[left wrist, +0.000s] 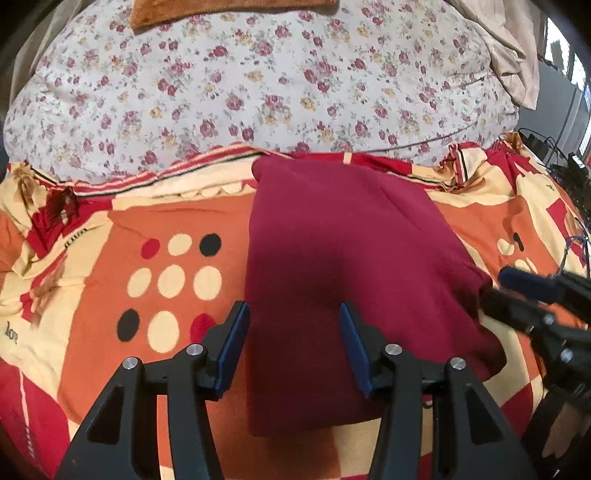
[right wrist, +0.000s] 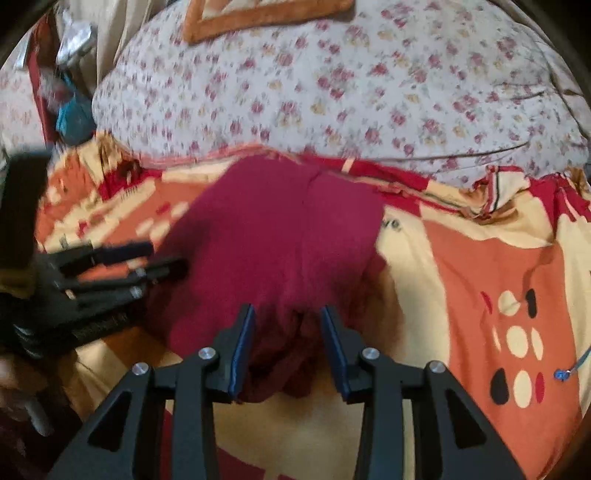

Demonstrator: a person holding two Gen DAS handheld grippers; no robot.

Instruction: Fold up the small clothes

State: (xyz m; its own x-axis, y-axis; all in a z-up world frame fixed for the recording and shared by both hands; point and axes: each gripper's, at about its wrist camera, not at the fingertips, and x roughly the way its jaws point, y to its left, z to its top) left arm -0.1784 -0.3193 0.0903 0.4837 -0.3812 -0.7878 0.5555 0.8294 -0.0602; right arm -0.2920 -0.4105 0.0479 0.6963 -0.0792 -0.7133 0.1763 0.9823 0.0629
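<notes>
Left claw (left wrist: 293,347): jaws spread wide, nothing between the blue pads (left wrist: 236,343). It hovers over the near left part of the maroon garment (left wrist: 332,258); left pad sits over the garment's left edge, right pad over its middle. Whether the pads touch the cloth cannot be told.

Right claw (right wrist: 288,350): jaws parted, somewhat narrower than the left. A bunched, wrinkled lump of the garment's near edge (right wrist: 280,369) lies between the pads (right wrist: 243,347). The left pad looks to be against the cloth; the right pad stands just clear of it. No firm grip visible. This view is motion-blurred.

Each claw shows in the other's view: right claw at the garment's right edge in the left wrist view (left wrist: 532,295), left claw at its left edge in the right wrist view (right wrist: 122,269).

Garment: folded into a rough rectangle, lengthwise seam or fold running down the middle, lying flat on the patterned blanket (left wrist: 155,229) of red, orange and cream with dots. Its far end reaches the blanket's striped border.

Beyond: a puffy floral quilt (left wrist: 258,85), an orange-brown cloth (left wrist: 221,11) atop it, beige fabric (left wrist: 509,48) at far right. Dark cables (left wrist: 554,155) at the bed's right side.
</notes>
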